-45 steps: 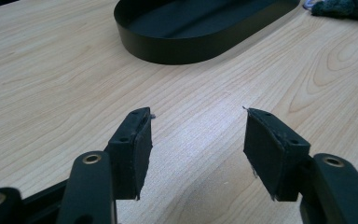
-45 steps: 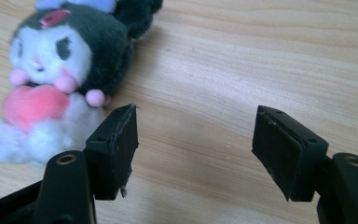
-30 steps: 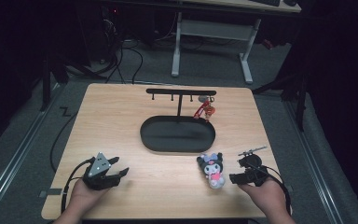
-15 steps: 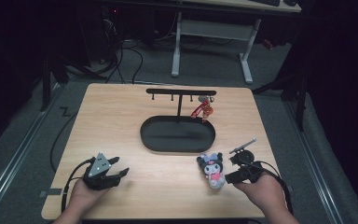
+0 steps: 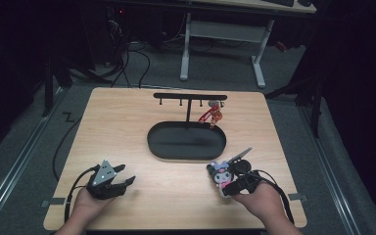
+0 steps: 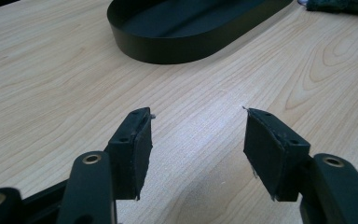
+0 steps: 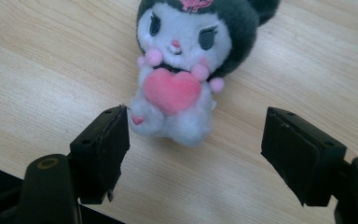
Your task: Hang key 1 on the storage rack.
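Your right gripper (image 7: pixel 193 144) sits low over the wooden table (image 5: pixel 127 127) near its front right edge, jaws spread wide with nothing between them. Just ahead of its tips lies a small plush toy (image 7: pixel 186 65), face up, with a dark hood, white face and a pink heart on its chest. The toy's feet reach toward the gap between the jaws, nearer the left jaw, but neither pad touches it. In the high view the same toy (image 5: pixel 220 174) rests on the table just beside your right hand (image 5: pixel 254 196), to its left.

Your left gripper (image 6: pixel 198 144) is held near the front left of the table, jaws also wide apart and empty over bare wood. Ahead of it and slightly to its right lies a black oval tray (image 6: pixel 186 28), well apart from the tips. In the high view your left hand (image 5: pixel 90 203) grips the tool with its grey plate on top.

Beyond the tray (image 5: pixel 186 142) stands a black rack (image 5: pixel 190 96) with small hooks, and a red trinket (image 5: pixel 211 115) hangs from its right end.
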Available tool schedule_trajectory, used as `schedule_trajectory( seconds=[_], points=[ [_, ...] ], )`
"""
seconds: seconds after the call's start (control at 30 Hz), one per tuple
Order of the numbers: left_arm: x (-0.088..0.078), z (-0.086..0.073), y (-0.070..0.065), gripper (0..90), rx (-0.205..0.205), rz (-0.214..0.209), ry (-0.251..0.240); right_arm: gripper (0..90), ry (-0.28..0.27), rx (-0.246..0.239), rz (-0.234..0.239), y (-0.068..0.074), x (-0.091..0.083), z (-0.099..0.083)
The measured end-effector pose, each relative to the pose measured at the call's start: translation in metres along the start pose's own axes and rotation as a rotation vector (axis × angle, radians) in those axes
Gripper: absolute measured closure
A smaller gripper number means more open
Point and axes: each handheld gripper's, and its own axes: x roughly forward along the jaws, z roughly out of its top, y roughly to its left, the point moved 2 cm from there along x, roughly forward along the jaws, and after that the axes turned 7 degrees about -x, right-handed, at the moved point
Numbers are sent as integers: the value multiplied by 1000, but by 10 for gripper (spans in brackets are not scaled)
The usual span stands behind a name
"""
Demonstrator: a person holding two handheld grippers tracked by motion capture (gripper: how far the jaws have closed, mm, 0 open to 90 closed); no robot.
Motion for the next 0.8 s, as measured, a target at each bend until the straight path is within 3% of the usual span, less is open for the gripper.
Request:
schedule_trajectory(
  seconds=[0.37, 0.53, 0.67, 0.8],
  points=[
    [1, 0, -2, 416, 10, -2, 4, 206, 23, 10, 21, 9, 25, 6],
    [1, 0, -2, 416, 14, -5, 7, 223, 57, 6, 5, 13, 39, 8],
    [2, 0, -2, 416, 16, -6, 9, 275, 62, 11, 5, 12, 43, 8],
    [2, -1, -2, 415, 17, -7, 8, 387, 49, 6, -3, 10, 42, 7]
  ],
)
